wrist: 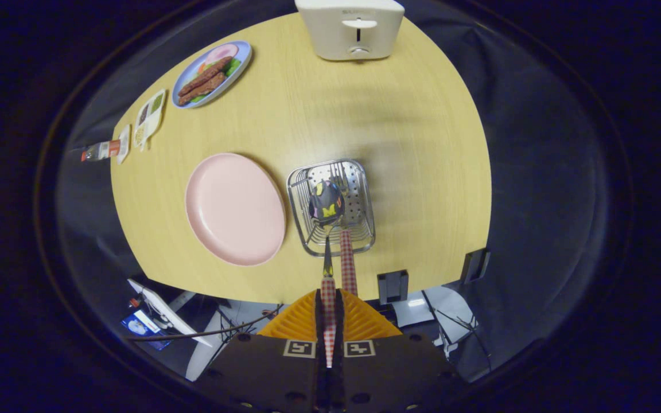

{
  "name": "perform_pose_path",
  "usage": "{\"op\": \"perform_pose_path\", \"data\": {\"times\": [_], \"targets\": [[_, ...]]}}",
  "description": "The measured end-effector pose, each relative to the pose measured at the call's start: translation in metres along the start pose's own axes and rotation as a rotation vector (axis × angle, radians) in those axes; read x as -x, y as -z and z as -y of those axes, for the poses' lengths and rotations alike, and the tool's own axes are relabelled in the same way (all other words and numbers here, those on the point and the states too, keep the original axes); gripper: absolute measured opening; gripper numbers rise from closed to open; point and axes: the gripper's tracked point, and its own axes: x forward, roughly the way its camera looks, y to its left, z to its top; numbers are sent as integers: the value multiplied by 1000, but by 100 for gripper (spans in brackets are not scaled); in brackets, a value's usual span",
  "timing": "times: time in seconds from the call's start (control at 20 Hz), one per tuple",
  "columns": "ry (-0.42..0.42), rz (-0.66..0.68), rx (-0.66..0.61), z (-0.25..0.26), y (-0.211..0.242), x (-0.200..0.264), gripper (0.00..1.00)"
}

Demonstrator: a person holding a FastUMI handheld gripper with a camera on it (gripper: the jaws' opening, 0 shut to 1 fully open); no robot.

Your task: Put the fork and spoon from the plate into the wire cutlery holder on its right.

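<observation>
Gripper view: hand-held gripper (329,307) clamping spoon (326,213) over holder (359,229).

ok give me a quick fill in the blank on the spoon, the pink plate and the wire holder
1. The gripper is shut on the handle of the ____.
2. The spoon has its bowl hanging over the wire ____.
3. The pink plate now lies ____.
4. A second checked handle leans in the holder, beside the ____.

Missing: spoon; holder; empty; spoon

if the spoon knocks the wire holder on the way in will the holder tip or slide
The wire holder looks light, being open wire and thin perforated metal, so it would probably slide on the smooth table. It sits low and wide, so tipping seems unlikely. The fingers pinch the stiff spoon, so a bump would carry through.
</observation>
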Motion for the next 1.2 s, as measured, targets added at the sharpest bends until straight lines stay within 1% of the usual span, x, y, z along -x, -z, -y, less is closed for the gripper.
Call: {"op": "perform_pose_path", "data": {"times": [0.25,0.5,0.55,0.6,0.65,0.8,0.85,0.95,1.0,1.2], "targets": [[15,-50,-14,-3,-12,-5,3],[22,-44,10,-13,-23,-3,3],[28,-42,6,-13,-24,-6,7],[27,-41,4,-15,-25,-6,7],[25,-36,6,-16,-26,-7,12],[20,-19,9,-17,-28,-5,10],[8,-3,10,-19,-29,-6,12],[-1,63,34,-19,-33,0,23],[-11,105,53,-21,-35,6,26],[-24,346,141,-26,-58,29,69]]}}
